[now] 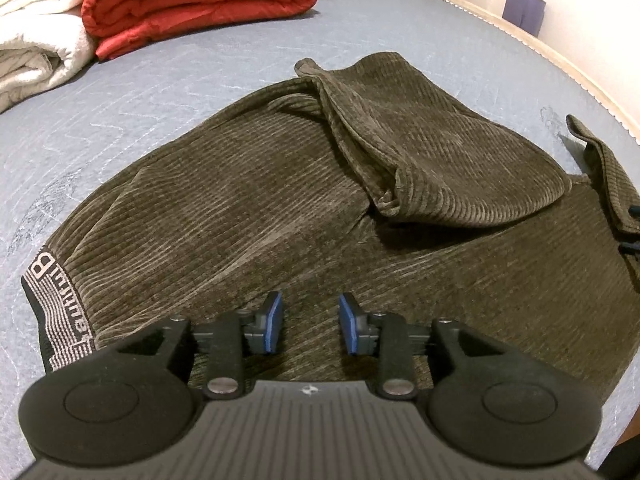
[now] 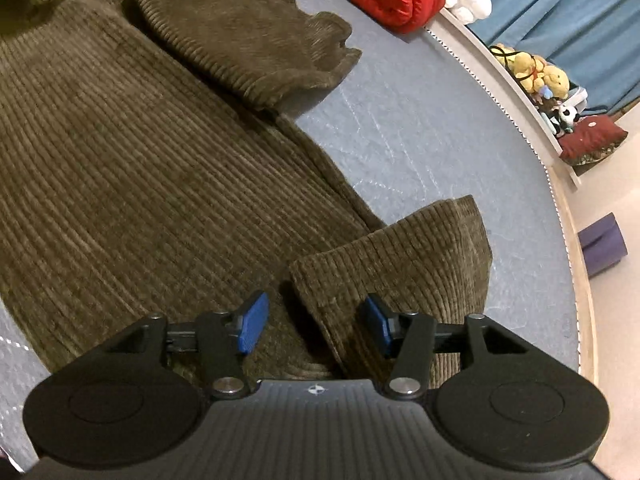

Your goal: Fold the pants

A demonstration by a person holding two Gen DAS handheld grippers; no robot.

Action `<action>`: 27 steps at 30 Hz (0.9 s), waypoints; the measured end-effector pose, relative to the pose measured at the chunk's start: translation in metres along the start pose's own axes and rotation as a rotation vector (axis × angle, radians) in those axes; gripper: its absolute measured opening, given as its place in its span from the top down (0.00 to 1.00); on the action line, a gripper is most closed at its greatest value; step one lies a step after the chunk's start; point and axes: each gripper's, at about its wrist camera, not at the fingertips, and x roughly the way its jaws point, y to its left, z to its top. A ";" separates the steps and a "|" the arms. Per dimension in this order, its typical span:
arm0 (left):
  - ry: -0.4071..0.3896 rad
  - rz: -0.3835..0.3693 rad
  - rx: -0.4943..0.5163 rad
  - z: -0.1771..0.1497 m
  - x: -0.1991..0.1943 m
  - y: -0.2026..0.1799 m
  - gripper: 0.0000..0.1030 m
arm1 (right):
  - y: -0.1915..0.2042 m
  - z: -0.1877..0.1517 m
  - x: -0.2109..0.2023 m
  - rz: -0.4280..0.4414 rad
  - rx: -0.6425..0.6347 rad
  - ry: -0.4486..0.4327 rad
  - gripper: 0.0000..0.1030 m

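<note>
Olive-brown corduroy pants (image 1: pixel 248 216) lie spread on a grey-blue mattress (image 1: pixel 160 92). One leg end (image 1: pixel 432 152) is folded back over the rest. A black and white waistband (image 1: pixel 56 312) shows at the left. My left gripper (image 1: pixel 311 326) is open and empty, just above the fabric near the waist. In the right wrist view the pants (image 2: pixel 132 168) fill the left, with a folded-over leg (image 2: pixel 240 32) at the top and a turned-up flap (image 2: pixel 404 256) near me. My right gripper (image 2: pixel 316 326) is open, its jaws on either side of that flap's edge.
A folded red quilt (image 1: pixel 200 4) and white blankets (image 1: pixel 36 36) lie at the far left of the mattress. The mattress edge (image 2: pixel 560 200) curves along the right, with soft toys (image 2: pixel 536 72), a blue curtain (image 2: pixel 580 8) and a purple block (image 2: pixel 602 244) beyond it.
</note>
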 end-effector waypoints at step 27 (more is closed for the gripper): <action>-0.003 -0.027 0.033 -0.002 -0.004 -0.012 0.65 | -0.217 -0.282 -0.098 -0.339 1.748 -0.105 0.90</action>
